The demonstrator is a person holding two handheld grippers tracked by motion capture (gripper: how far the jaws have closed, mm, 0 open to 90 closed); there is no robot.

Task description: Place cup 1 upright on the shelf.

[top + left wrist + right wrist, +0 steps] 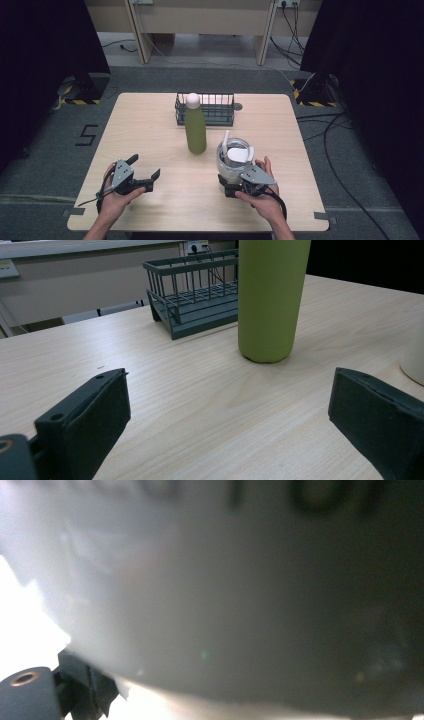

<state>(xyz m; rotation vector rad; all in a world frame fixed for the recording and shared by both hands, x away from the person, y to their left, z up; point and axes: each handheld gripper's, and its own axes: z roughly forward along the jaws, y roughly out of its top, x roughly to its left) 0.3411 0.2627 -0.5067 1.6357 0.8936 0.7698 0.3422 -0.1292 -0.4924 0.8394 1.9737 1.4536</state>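
Two claws rest low on my side of the desk (150,120). My left claw (144,173) is released, jaws spread wide with bare wood between them, and open desk runs ahead of it to the green bottle (195,128), which stands upright near the middle. Behind the bottle, near the far edge, sits the dark wire basket (216,111). My right claw (231,186) is pressed up against the clear container (232,159) of white cable at the right of the bottle; I cannot tell whether its jaws are clenched on it, since the blurred wall sits right up against that claw's camera. Between my two claws the desk is free, and the near edge lies just behind my hands.
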